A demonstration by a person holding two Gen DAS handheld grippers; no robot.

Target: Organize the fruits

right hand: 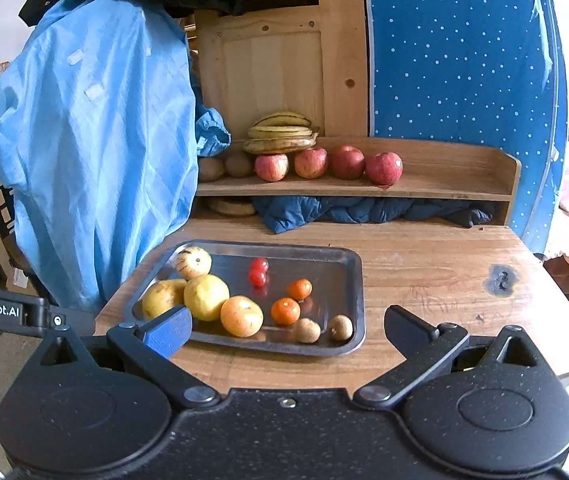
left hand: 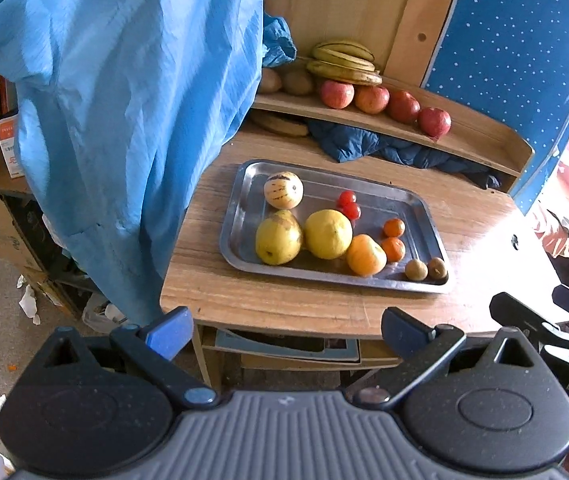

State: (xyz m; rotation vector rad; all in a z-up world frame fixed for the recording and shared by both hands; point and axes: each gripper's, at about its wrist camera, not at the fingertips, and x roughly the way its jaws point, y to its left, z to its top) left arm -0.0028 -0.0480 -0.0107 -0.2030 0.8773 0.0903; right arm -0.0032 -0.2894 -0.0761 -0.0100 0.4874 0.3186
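Blue cloth (left hand: 124,120) hiding shelf (left hand: 404,128), potatoes (left hand: 284,82)

Ahead of me: light-blue garment (right hand: 92,152) hanging left, dark-blue quilted cloth (right hand: 348,210) stuffed under shelf, blue white-dotted panel (right hand: 460,64) at right (leaning upright), cardboard boxes (left hand: 0,216) on floor, far left.

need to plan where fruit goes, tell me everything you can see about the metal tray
The metal tray is a shallow rectangular pan, shiny steel by its look, with rounded corners and a raised rim. It lies flat on the wooden table, before the shelf. Inside are loose fruits: yellow ones at its left, small red and orange ones in the middle, two brown ones near the front right corner. Neither gripper touches it.
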